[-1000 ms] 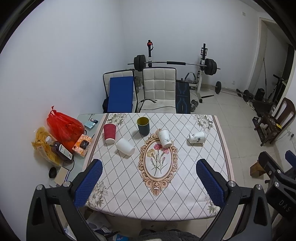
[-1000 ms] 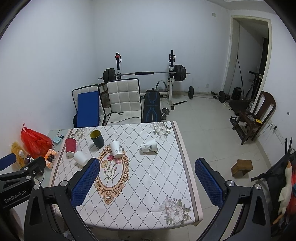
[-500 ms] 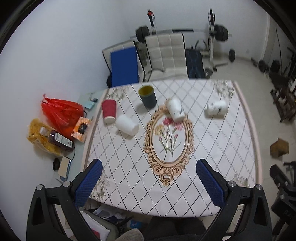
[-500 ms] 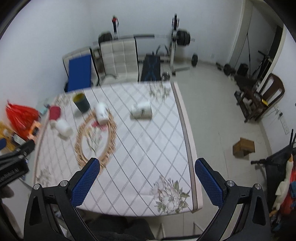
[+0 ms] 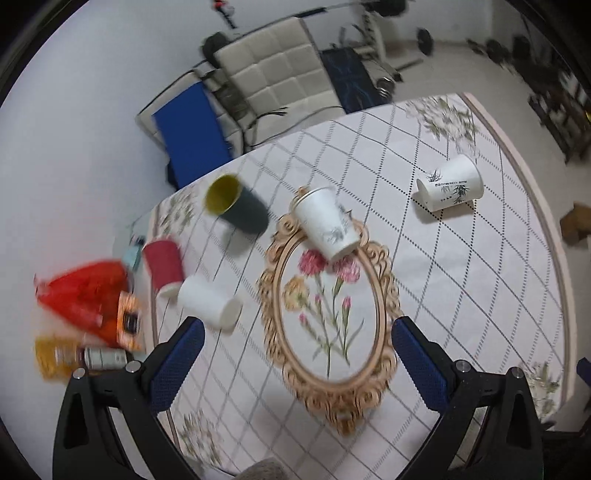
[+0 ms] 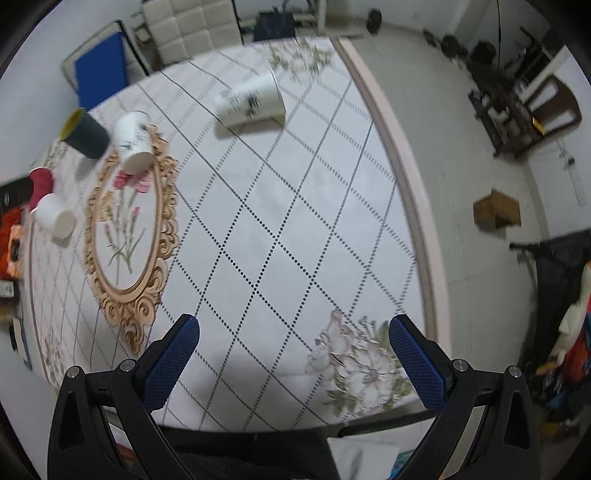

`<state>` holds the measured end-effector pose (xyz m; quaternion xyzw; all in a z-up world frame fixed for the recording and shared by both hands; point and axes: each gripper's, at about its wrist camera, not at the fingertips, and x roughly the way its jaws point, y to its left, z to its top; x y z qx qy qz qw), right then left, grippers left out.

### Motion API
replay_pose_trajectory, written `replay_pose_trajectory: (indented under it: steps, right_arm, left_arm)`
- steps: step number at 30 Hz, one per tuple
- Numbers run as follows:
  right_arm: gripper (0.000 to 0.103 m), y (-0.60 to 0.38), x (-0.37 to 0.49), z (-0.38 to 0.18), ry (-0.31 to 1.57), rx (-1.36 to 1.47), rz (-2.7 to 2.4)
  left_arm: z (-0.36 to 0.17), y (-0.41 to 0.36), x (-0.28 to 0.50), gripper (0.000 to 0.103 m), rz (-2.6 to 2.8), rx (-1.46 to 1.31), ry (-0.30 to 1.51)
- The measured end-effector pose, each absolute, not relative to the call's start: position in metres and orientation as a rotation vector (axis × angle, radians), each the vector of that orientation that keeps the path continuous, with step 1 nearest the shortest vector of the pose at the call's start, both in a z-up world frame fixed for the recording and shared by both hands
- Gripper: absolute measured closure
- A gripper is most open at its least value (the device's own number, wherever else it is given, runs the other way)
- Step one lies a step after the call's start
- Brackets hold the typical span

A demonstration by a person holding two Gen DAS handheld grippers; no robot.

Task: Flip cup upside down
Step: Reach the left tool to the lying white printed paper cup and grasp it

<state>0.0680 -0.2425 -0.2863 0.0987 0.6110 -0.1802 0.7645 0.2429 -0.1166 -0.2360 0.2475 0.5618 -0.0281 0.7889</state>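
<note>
Five cups on the table (image 5: 480,295): red cup (image 5: 163,265) upright at the left edge, plain white cup (image 5: 208,304) just beside it, dark cup with yellow inside (image 5: 236,205) near the far left corner, printed white cup (image 5: 327,223) at the medallion's far end, bamboo-print cup (image 5: 448,183) on its side toward the right edge. Left gripper (image 5: 295,363) spread wide, holding nothing, above the near edge. Right gripper (image 6: 293,363) likewise wide apart and bare.

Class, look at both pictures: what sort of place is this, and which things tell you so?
Probably a spare room at home, used as a gym. A table with a flowered cloth holds paper cups, and a barbell rack and padded chairs stand behind.
</note>
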Motion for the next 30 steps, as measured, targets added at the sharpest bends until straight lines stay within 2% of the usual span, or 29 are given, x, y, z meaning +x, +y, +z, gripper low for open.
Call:
replay_pose_trajectory:
  steps: [6, 13, 22, 30]
  right_arm:
    - [0.000, -0.257, 0.108, -0.332, 1.436, 0.320, -0.405]
    - [0.000, -0.288, 0.147, -0.362, 1.493, 0.335, -0.451]
    - [0.000, -0.319, 0.172, -0.379, 1.547, 0.345, -0.463]
    - [0.000, -0.332, 0.177, -0.381, 1.552, 0.359, -0.469]
  left_arm:
    - [-0.276, -0.161, 0.302, 0.000, -0.185, 0.683, 1.216]
    - [-0.311, -0.236, 0.342, 0.000, -0.431, 0.930, 1.141]
    - [-0.352, -0.306, 0.343, 0.000, -0.758, 1.176, 1.109]
    - [-0.383, -0.331, 0.342, 0.003, -0.844, 1.204, 1.166]
